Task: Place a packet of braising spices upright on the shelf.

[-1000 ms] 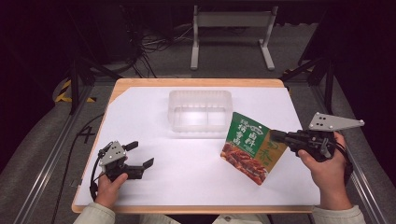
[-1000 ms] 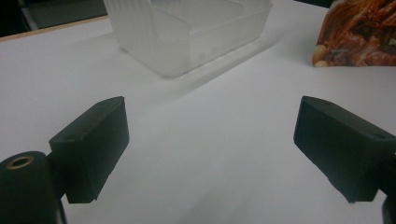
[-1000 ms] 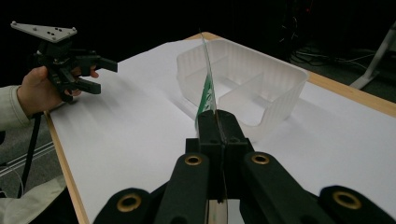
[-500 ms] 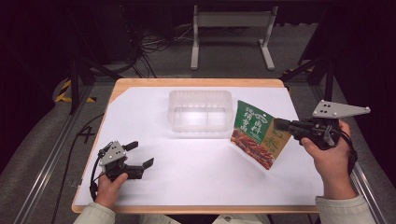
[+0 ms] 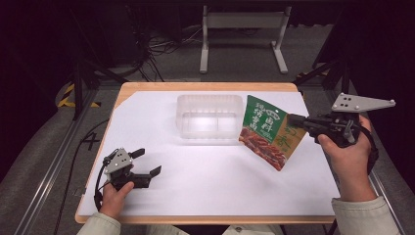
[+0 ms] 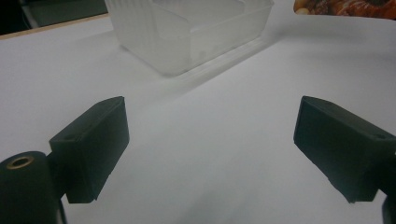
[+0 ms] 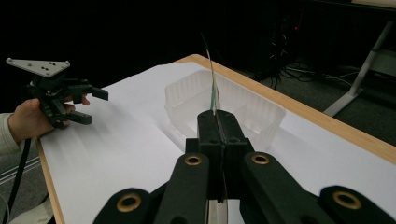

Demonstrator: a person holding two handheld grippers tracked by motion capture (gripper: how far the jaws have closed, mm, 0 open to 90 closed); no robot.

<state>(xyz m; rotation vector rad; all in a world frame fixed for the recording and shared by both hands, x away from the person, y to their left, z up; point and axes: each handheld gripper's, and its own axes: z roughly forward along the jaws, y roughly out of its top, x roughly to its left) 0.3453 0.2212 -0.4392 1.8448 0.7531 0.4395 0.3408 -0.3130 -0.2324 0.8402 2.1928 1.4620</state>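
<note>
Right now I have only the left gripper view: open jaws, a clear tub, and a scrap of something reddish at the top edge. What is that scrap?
Observer: The bottom of a green snack pouch, held in the air beside the clear tub.
Operator: Held by what?
Observer: The right gripper, shut on the pouch's edge; its own view shows the jaws closed on the thin film.
Operator: Is the tub empty?
Observer: From the high view, yes, nothing lies in it.
</note>
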